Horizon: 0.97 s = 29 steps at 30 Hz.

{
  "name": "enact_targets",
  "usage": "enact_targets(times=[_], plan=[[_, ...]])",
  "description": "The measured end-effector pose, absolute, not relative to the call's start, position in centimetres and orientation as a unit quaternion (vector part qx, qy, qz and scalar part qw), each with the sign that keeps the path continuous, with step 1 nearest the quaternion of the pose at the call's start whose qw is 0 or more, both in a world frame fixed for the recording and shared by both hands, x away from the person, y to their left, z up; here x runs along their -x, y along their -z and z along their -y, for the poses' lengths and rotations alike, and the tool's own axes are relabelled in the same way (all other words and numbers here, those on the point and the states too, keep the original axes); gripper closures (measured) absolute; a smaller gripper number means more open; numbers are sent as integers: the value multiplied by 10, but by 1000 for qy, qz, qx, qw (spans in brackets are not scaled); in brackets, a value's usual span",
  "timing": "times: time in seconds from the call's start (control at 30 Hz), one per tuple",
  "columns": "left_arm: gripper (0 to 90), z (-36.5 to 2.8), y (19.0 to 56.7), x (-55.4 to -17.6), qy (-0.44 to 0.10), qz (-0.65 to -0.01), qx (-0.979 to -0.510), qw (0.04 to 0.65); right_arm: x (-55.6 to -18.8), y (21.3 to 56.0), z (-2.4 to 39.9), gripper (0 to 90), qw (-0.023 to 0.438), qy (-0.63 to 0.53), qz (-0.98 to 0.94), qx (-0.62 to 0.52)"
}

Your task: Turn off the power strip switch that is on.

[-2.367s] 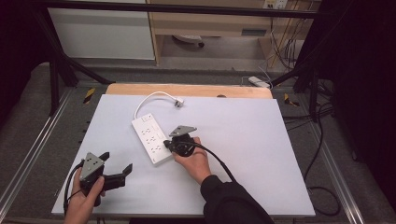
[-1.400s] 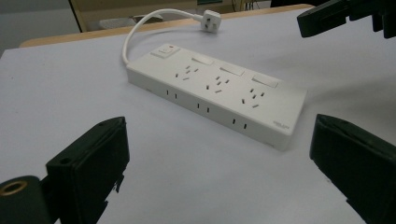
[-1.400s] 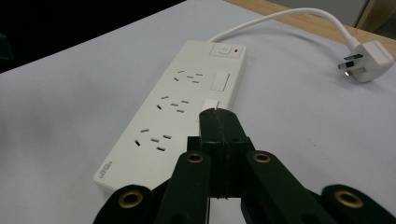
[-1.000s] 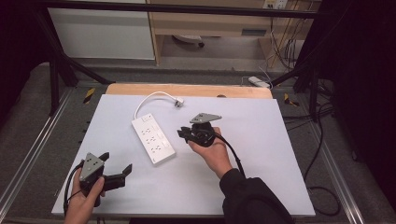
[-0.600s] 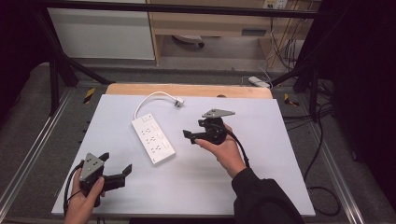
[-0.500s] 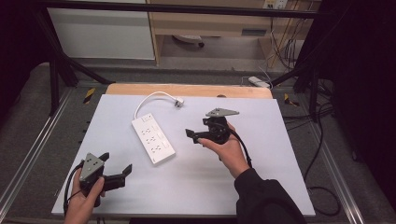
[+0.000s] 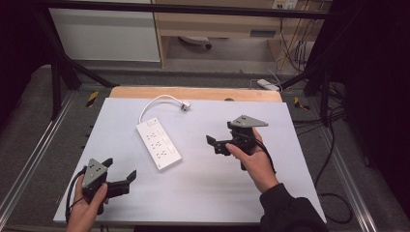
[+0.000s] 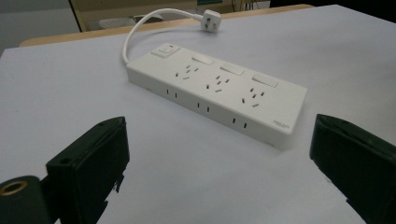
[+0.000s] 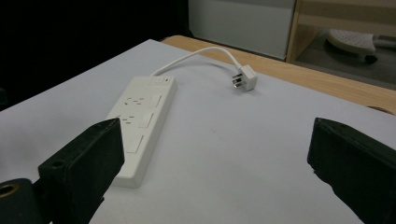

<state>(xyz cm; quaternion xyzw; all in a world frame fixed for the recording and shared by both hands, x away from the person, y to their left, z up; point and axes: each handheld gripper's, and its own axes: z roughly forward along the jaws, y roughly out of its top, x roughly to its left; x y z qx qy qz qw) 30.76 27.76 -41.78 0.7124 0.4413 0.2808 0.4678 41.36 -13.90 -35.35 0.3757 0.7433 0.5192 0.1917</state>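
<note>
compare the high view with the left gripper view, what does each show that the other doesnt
High view alone: both hands, the right gripper held open right of the power strip, the cables on the floor. Left gripper view alone: the sockets on the strip's side wall and the red mark on its switch. Both: the strip, its plug, the white table, the open left gripper.

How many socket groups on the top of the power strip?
3, in a row along the power strip: nearest the switch, middle, far end. More slots run along its side.

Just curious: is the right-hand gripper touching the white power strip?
Apart. In the high view, bare table separates the right gripper from the power strip.
</note>
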Motion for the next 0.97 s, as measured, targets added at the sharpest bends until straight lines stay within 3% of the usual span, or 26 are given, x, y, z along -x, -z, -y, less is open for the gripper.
enact_targets(times=[0.47, 0.97], plan=[[46, -279, 418, -307, -281, -443, -709, 471, -379, 362, 214, 57, 251, -537, -698, -402], [46, -278, 417, -306, -282, -443, -707, 474, -336, 421, 288, 40, 285, -508, -672, -458]])
